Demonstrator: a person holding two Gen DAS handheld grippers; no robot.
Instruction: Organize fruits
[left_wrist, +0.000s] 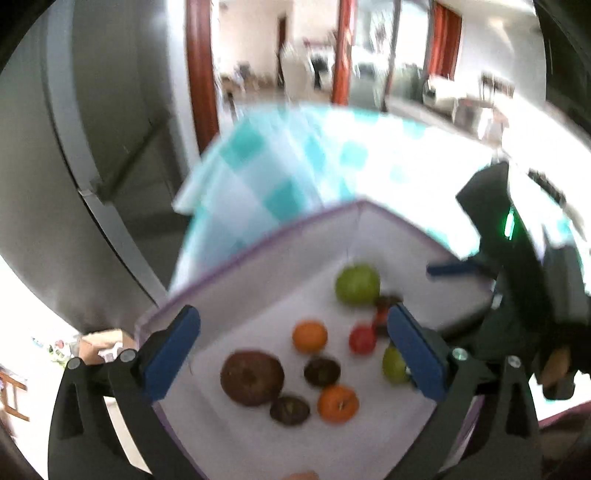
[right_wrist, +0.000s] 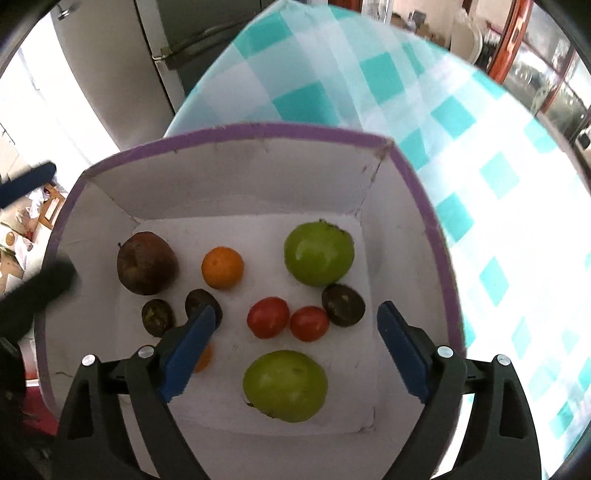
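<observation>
A table under a teal-and-white checked tablecloth (right_wrist: 461, 122) fills the middle of the room. Beyond its far-left edge stands a grey refrigerator (right_wrist: 162, 40). Past its far side rise red-brown door frames (left_wrist: 201, 70), blurred.

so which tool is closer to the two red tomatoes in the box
Right. The right tool hangs open directly over the red tomatoes, which sit between its fingers. The left tool, also open, is above the box's other side, with the tomatoes near its right finger.
</observation>
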